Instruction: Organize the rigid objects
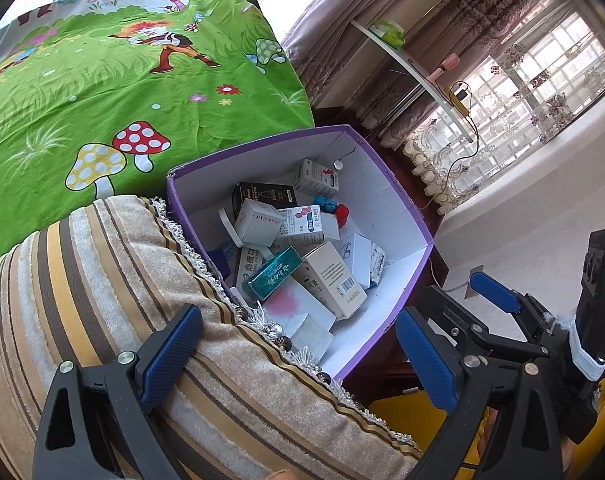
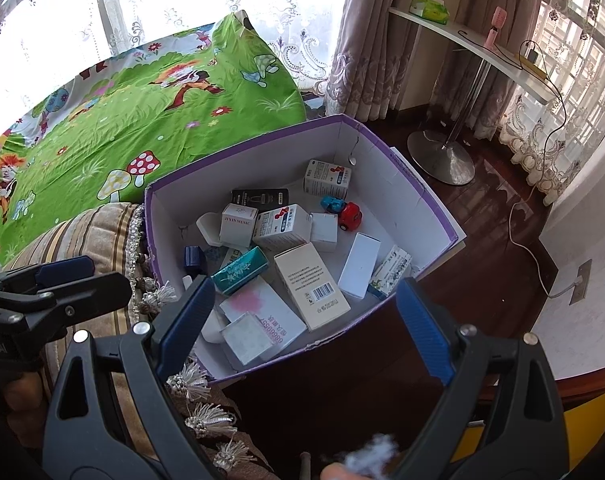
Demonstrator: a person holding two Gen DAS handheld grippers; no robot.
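"JIYIN MUSIC" is printed on a small white cardboard carton [image 2: 238, 224] in the purple-walled box [image 2: 418, 196], ahead of the right gripper's left finger; a pink-blotched white carton [image 2: 262, 308] nearer that finger bears inverted "6866955".

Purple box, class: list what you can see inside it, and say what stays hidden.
Inside the purple box: a teal carton, a barcoded white carton, a black carton, a red toy car and more small cartons. Those underneath are partly covered, so their labels can't be read.
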